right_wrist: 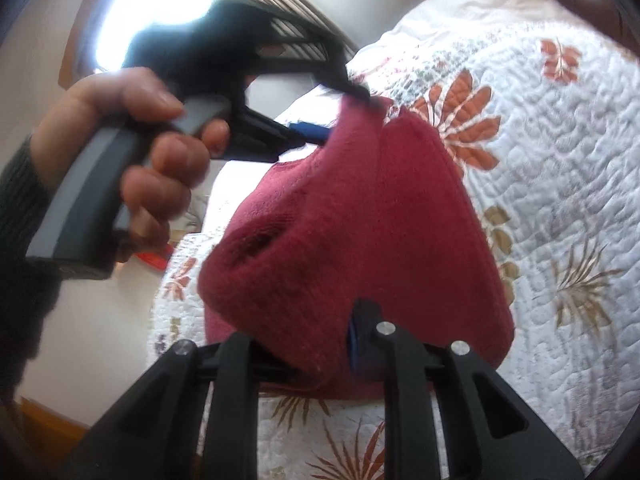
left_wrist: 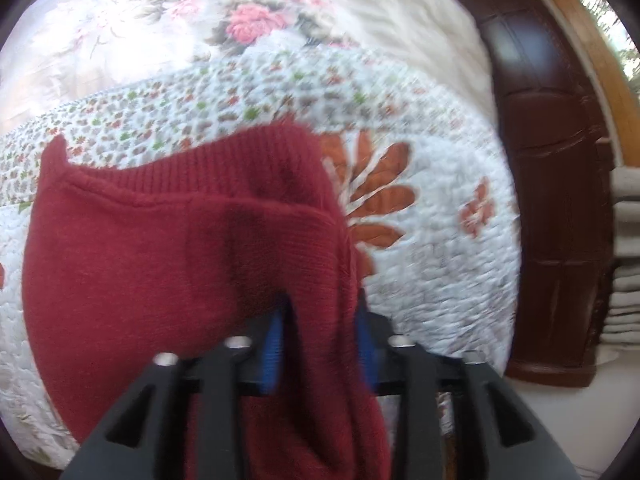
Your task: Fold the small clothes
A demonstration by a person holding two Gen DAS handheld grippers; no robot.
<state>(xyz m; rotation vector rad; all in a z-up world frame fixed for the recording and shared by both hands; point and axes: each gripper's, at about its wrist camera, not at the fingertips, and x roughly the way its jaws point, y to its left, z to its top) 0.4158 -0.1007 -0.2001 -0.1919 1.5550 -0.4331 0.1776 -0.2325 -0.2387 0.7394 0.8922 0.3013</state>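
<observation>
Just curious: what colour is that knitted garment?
Dark red garment, clearest in the left wrist view.

Your garment [left_wrist: 160, 248] is a deep red knit all over, with a ribbed band of the same red along its upper edge. Both grippers are black with blue pads: the left gripper [left_wrist: 320, 320] shows its blue at 6 o'clock, the right gripper [right_wrist: 316, 336] a sliver of blue at 6 o'clock in its own view. The quilt [left_wrist: 440, 240] beneath is white, stitched, with rust-orange leaf sprays at 3 o'clock and a band of tiny red, green and brown flowers at 10 o'clock. At 12 o'clock lies a cream cover [left_wrist: 168, 20] with pink roses. The door [left_wrist: 552, 184] is dark reddish-brown. Your handle [right_wrist: 92, 200] is grey and your sleeve [right_wrist: 20, 208] dark.
</observation>
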